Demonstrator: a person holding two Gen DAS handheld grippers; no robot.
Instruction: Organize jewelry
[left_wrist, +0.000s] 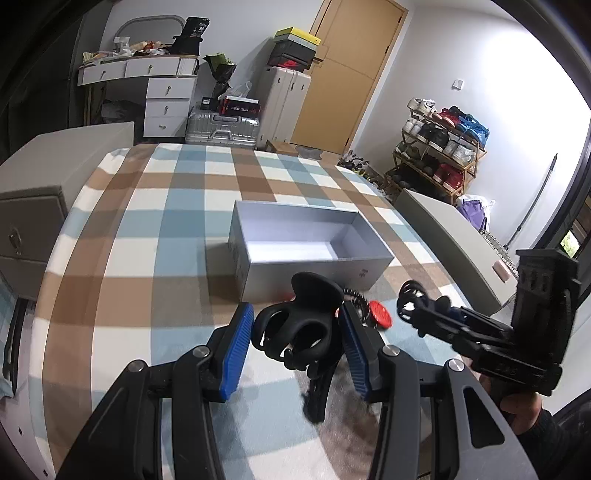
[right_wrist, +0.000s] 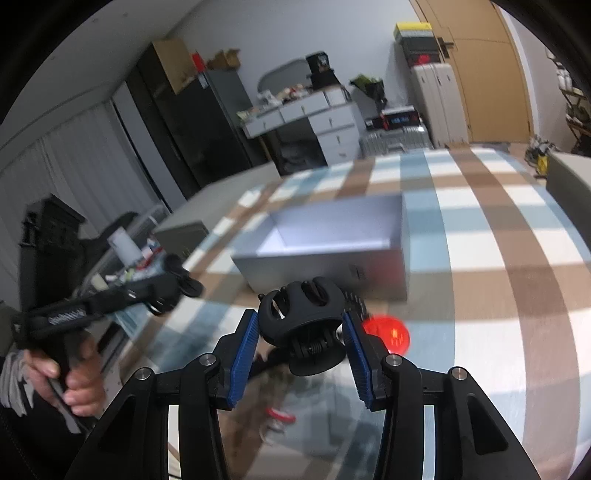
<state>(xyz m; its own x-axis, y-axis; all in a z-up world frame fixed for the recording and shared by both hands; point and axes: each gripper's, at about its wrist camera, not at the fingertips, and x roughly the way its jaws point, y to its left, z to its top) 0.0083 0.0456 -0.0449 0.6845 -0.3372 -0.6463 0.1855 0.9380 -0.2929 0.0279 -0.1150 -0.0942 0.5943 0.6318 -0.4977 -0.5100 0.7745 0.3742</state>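
Up close, each pair of tongs is closed on a black plastic hair claw. The left tongs (left_wrist: 295, 334) pinch the left claw (left_wrist: 299, 325) between ribbed blue pads (left_wrist: 236, 350), its curved, looped teeth pointing toward the camera and its wide thumb tab rising behind. The right tongs (right_wrist: 299, 350) grip the right claw (right_wrist: 301, 321) the same way, coil spring visible under its rounded, slotted body; this view is motion-blurred. In the left wrist view the right tongs appear at the right edge, carried by a hand (left_wrist: 524, 406).

Just beyond the tips lie a round red disc (left_wrist: 380, 314) and a dark beaded item (left_wrist: 356, 301), too small to identify, both on the checked cloth (left_wrist: 155, 229) of blue, brown and white squares that covers the surface. Close behind them sits an open, empty rectangular box (left_wrist: 306, 273), matte grey card with straight walls and sharp corners, its near wall almost touching the small pieces.

Left of the box the cloth is bare out to its rounded edge. Grey cabinets (left_wrist: 40, 192) flank the surface on both sides.
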